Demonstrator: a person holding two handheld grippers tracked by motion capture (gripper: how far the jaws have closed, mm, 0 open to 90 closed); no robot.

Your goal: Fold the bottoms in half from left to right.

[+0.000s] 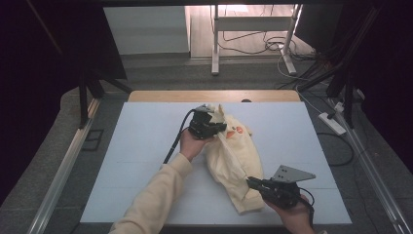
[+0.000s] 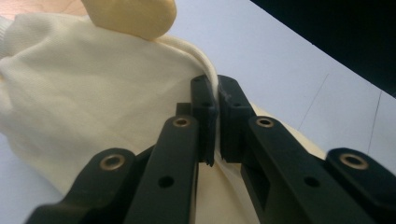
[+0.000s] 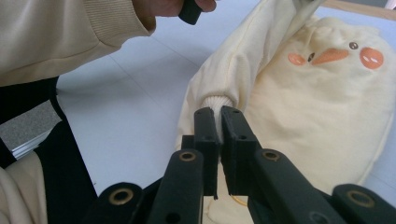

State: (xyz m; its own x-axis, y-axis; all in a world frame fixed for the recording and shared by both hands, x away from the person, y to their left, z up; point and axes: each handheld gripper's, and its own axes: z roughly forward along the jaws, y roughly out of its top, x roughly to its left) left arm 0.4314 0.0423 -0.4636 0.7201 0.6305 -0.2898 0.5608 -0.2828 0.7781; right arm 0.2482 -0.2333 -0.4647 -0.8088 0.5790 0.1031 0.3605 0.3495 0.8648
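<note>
- While the cream sweater (image 1: 233, 158) lies rumpled at the middle of the pale blue table (image 1: 136, 146) in the high view, both grippers have hold of it, one at each end.
- At the upper middle of that view, the left gripper (image 1: 210, 123) is closed on the sweater's top edge, close by the duck face (image 1: 234, 130) stitched on its front.
- In the left gripper view, its two black jaws stand nearly together at the centre of the frame, pinching a rolled hem (image 2: 209, 70) of the sweater (image 2: 84, 102) between them.
- Toward the lower right of the high view, the right gripper (image 1: 254, 184) is clamped on the sweater's lower end, near the table's front edge.
- In the right gripper view, its jaws close on a ribbed cuff (image 3: 217, 103) at the centre of the frame, with the sleeve rising away above it.
- Farther up and right in that view, the duck face (image 3: 332, 56) shows an orange beak, two small eyes and two orange cheeks.
- A sleeved forearm (image 1: 153, 200) comes in from the bottom of the high view toward the left gripper.
</note>
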